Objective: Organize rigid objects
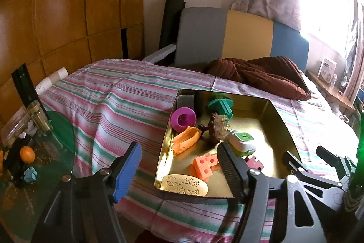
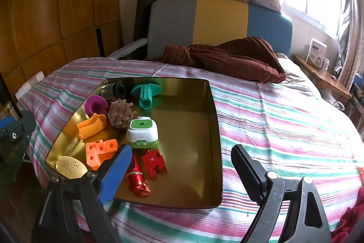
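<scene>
A gold metal tray lies on the striped bed. It holds a purple cup, a teal flanged part, an orange curved piece, an orange block, a white-and-green box, a brown spiky ball, a red puzzle piece, a red metal cylinder and a cream oval disc. My left gripper is open and empty over the tray's near left edge. My right gripper is open and empty above the tray's near part.
A brown blanket lies at the head of the bed before a grey, yellow and blue headboard. A glass side table at left carries an orange fruit, a jar and a blue block. The right gripper shows in the left wrist view.
</scene>
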